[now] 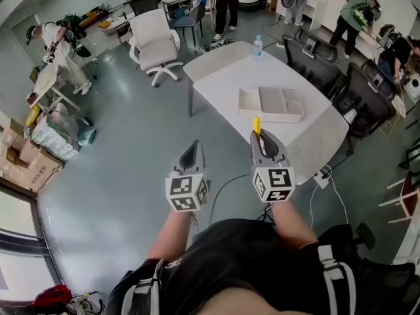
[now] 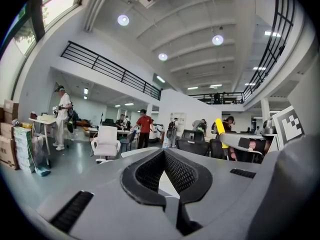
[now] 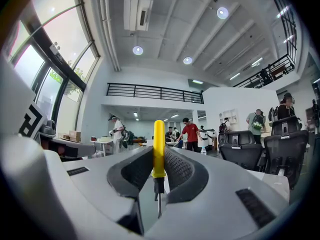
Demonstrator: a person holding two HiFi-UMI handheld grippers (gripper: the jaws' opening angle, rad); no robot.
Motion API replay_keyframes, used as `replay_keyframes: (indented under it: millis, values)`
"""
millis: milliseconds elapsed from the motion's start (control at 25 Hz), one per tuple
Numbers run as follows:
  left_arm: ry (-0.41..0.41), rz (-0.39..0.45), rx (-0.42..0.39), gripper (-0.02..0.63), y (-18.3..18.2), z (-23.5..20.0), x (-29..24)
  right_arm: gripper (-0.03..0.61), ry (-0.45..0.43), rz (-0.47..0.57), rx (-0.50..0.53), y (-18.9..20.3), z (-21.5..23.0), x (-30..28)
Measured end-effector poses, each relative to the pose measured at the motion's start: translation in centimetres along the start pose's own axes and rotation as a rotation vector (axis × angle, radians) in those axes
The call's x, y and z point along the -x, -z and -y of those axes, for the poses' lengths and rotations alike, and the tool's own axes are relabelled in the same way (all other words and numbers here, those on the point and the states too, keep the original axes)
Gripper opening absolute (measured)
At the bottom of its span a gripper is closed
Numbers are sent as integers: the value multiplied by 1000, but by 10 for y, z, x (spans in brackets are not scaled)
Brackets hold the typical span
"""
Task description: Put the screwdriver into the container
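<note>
Right tongs (image 1: 261, 143) clamping one screwdriver (image 1: 256, 125), one container (image 1: 248, 102)

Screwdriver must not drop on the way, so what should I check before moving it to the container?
1. Screwdriver clamped in right gripper fingers: ok, its yellow handle pokes out past the tips.
2. Grip firm enough: cannot tell.
3. Container in sight on the table: ok, ahead of the right gripper.
4. Free compartment: ok, the left one looks empty.
5. Table between gripper and container free of clutter: ok; the bottle stands at the far end.
6. Left gripper out of the way: ok, shut on nothing, off to the left.
</note>
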State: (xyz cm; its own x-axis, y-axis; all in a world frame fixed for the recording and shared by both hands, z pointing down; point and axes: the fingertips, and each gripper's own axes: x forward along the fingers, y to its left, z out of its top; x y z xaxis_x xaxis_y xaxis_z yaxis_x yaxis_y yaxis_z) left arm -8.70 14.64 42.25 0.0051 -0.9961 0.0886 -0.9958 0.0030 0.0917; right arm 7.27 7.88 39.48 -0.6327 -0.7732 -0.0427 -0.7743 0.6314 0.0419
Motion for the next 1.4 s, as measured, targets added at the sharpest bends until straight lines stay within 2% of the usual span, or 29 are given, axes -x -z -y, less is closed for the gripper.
replay_keyframes:
  millis: [280, 640, 1160, 1400]
  values:
    - [9, -20, 8, 3, 7, -30, 5, 52, 17, -13, -9, 5, -20, -11]
    - [46, -38, -2, 3, 13, -35, -30, 52, 63, -5, -14, 15, 4, -35]
    - [61, -30, -72, 3, -12, -40, -157, 52, 73, -16, -33, 29, 77, -146]
    - [45, -44, -70, 3, -19, -46, -222, 52, 59, -35, -43, 34, 113, -202]
